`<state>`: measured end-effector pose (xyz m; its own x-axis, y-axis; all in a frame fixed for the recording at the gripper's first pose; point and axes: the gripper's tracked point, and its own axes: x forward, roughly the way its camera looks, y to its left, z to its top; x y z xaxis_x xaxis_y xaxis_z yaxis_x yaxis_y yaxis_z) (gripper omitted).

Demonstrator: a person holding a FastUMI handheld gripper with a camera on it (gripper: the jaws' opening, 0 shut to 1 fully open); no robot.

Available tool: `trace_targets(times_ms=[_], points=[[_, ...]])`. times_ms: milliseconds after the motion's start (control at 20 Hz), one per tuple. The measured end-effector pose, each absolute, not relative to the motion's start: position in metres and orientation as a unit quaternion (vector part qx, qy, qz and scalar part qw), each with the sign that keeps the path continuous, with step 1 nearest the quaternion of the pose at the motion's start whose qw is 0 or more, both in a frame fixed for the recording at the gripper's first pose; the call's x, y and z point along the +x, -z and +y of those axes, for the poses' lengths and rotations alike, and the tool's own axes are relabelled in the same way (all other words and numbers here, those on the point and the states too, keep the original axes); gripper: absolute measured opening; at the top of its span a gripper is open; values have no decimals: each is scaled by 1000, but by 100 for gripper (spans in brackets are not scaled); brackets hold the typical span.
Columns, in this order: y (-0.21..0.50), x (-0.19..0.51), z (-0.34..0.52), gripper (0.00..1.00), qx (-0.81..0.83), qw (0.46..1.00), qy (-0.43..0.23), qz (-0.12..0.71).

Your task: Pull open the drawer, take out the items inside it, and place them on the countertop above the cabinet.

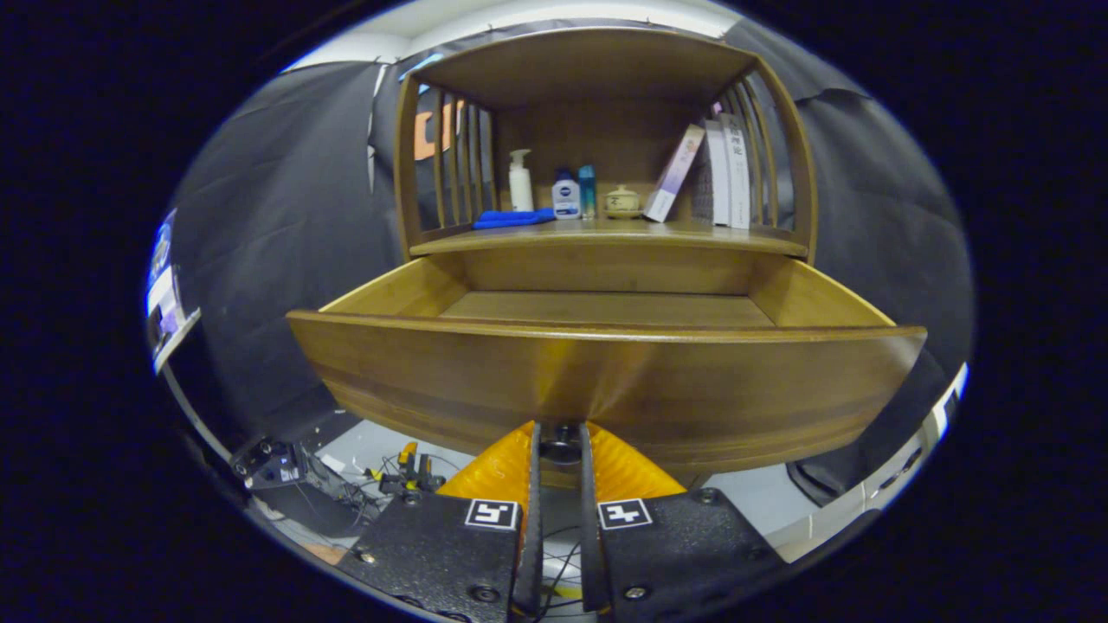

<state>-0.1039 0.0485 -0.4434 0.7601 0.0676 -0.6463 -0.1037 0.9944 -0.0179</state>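
Your gripper (pixel 559 441), bottom centre, clenches the small knob (pixel 560 451) under the drawer (pixel 606 381); the wood looks stiff and heavy; keep hold there.

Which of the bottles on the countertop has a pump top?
The tall white bottle, leftmost in the row, just behind the blue cloth. The two beside it are shorter with plain caps. The claw grips the drawer knob.
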Motion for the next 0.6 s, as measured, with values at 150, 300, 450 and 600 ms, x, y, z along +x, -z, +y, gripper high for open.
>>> trace_targets(times_ms=[150, 300, 450, 600], points=[[441, -105, 47, 23, -34, 928, -47, 368], [411, -106, 56, 30, -25, 931, -78, 355], [373, -101, 67, 48, -30, 935, -113, 336], [350, -80, 65, 59, -41, 936, -110, 331]])
